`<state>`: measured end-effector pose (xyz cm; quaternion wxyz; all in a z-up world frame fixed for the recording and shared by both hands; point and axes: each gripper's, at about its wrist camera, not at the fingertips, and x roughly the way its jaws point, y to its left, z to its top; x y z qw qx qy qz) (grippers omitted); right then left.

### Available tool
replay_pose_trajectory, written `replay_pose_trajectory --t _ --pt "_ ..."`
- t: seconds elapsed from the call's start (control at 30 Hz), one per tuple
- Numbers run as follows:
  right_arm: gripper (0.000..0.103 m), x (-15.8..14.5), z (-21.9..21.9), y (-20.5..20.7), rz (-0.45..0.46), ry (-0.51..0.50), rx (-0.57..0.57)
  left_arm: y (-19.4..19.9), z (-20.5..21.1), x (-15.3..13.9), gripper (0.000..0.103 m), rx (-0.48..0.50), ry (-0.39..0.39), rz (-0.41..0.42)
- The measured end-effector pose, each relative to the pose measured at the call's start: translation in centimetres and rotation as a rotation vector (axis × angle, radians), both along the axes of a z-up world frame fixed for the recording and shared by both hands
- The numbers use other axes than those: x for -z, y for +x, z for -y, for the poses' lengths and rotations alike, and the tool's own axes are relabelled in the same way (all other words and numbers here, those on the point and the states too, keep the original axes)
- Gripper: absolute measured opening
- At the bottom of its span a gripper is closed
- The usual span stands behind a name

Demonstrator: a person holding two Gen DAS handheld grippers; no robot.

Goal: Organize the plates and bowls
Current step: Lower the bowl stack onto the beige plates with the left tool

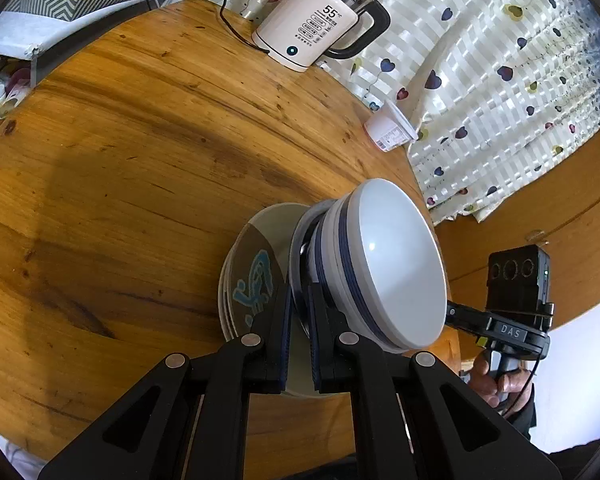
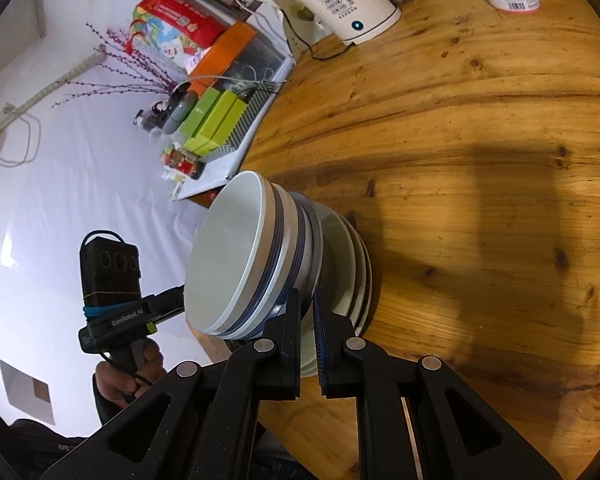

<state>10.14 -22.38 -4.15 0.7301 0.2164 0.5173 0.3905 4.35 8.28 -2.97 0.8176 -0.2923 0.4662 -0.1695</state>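
Left wrist view: nested blue-banded bowls (image 1: pixel 380 264) sit on stacked plates (image 1: pixel 256 264) near the edge of the wooden table (image 1: pixel 120 160). Glazed ceramic: judged heavy, rigid, slippery, breakable; grip at the rim. The left gripper (image 1: pixel 299 312) is narrowed, its jaws pinching the rim of a plate under the bowls.

Right wrist view: the right gripper (image 2: pixel 307 312) likewise clamps a plate rim on the opposite side.

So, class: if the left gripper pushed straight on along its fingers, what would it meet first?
The left gripper already has a plate rim between its fingers, under the stacked bowls; it would likely push that plate first.
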Motion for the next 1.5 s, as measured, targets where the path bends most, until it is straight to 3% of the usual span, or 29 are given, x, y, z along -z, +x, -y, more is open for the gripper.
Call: replay_pose_trajectory --t 0.4,0.8,1.13,1.5 --pt "0.009 0.4 -0.6 0.2 -0.004 -0.022 -0.008 -0.2 0.0 -0.3 0.006 -0.02 0.027 0.003" --pt "0.01 -0.4 -0.2 -0.6 0.048 -0.083 0.018 -0.6 0.2 -0.5 0.007 -0.043 0.062 0.016" --pt "0.037 -2.3 -0.2 -3.2 0.156 -0.17 0.036 -2.7 1.5 -2.6 0.01 -0.087 0.201 0.104" --pt "0.052 -4.2 -1.8 -5.9 0.27 -0.255 0.014 -4.2 2.9 -3.7 0.01 -0.098 0.304 0.142"
